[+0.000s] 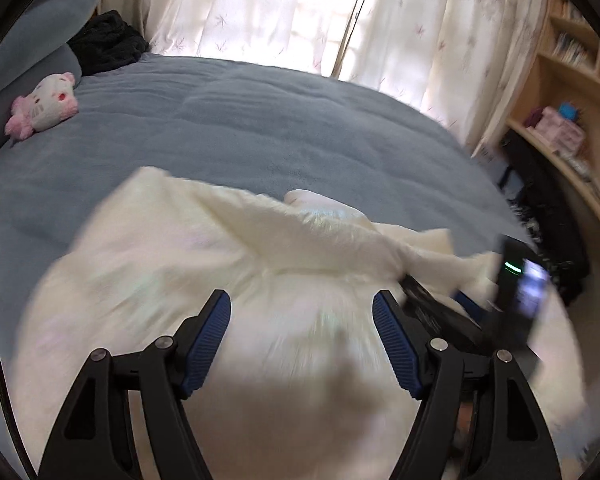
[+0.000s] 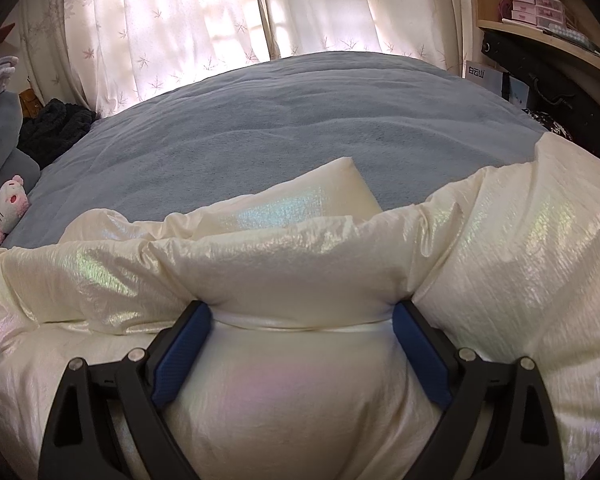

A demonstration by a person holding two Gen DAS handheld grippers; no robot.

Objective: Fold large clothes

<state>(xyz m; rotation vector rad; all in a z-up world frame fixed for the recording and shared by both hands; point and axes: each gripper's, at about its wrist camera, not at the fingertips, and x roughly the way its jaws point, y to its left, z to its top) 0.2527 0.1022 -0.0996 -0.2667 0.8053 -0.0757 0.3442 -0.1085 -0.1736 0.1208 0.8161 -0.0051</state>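
Note:
A large, puffy cream-white jacket (image 2: 300, 264) with a pearly sheen lies crumpled on the near part of the blue-grey bed cover (image 2: 280, 120). My right gripper (image 2: 301, 314) is shut on a thick padded fold of it. The fabric bulges between the blue pads (image 2: 180, 356) and a seam runs taut from one pad to the other. In the blurred left wrist view my left gripper (image 1: 300, 298) hovers open over the jacket (image 1: 220, 248) with nothing between its fingers. The right gripper (image 1: 452, 292) shows at the right, holding bunched fabric.
A pink and white plush toy (image 1: 46, 106) lies at the bed's left, with dark clothing (image 1: 108, 42) behind it. Flowered curtains (image 1: 260, 12) hang beyond the bed. Wooden shelves (image 1: 560, 140) with boxes stand on the right, above dark items on the floor.

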